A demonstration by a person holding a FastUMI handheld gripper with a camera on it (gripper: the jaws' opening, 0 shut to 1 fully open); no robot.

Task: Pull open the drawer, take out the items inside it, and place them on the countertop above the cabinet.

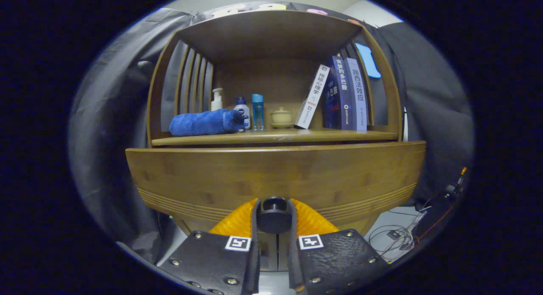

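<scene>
A wooden cabinet stands straight ahead, and its wide drawer front (275, 172) spans the space above my fingers. A round black knob (274, 220) sits low in the middle of that front. My gripper (274, 212) is shut on the knob, with one finger pressed against each side of it. The drawer's inside is hidden behind its front panel. The countertop (339, 136) runs just above the drawer's top edge, under a hooded shelf.
On the countertop lie a rolled blue towel (205, 122), a white pump bottle (217, 99), a blue-capped bottle (242, 110), a clear blue bottle (257, 112), a small lidded cup (281, 116) and three leaning books (343, 93). Cables (403, 235) lie on the floor at the right.
</scene>
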